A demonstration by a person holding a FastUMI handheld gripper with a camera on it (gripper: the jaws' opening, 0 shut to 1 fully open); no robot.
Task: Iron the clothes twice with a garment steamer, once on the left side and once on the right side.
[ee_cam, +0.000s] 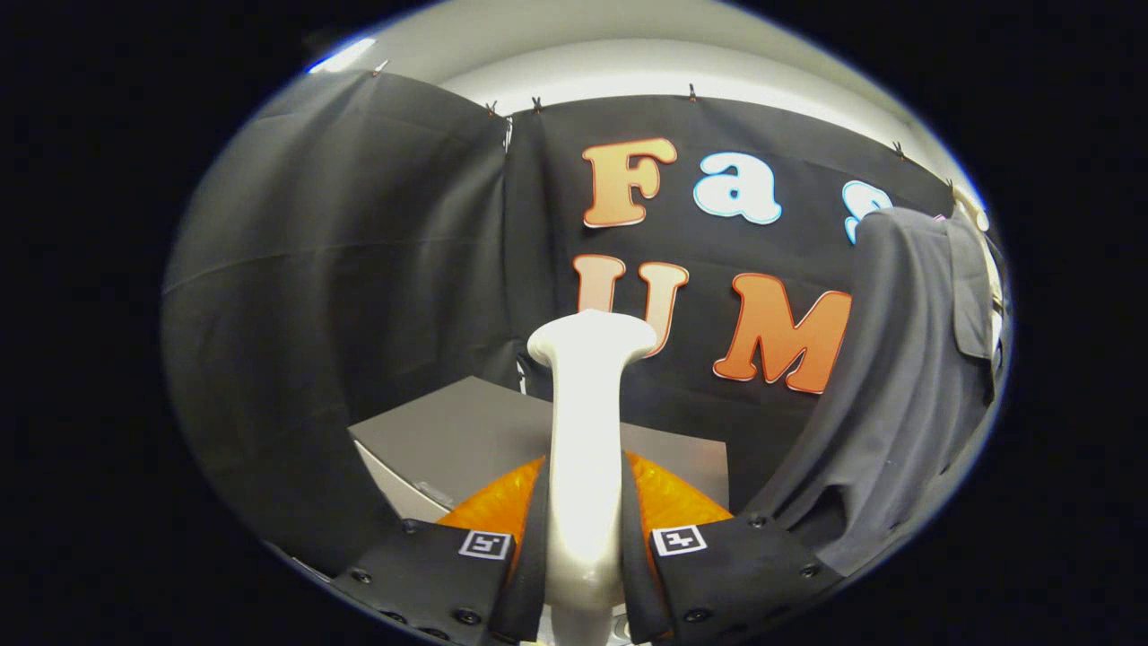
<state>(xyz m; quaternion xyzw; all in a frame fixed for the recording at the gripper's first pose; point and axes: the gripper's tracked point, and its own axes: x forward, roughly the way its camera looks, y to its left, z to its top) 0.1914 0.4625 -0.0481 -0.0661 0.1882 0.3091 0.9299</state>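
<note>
A handheld two-finger gripper [583,538] is clamped on the white handle of a garment steamer [587,431], both fingers pressing against the handle's sides as it stands upright between them, its flared head rising above the fingertips. Beyond the fingers sits a grey box [457,431], its near corner just behind the steamer, with an orange translucent part [668,498] visible low behind the handle. The grey shirt [906,377] hangs to the right, well apart from the steamer head, in front of the black cloth wall [341,269].
</note>
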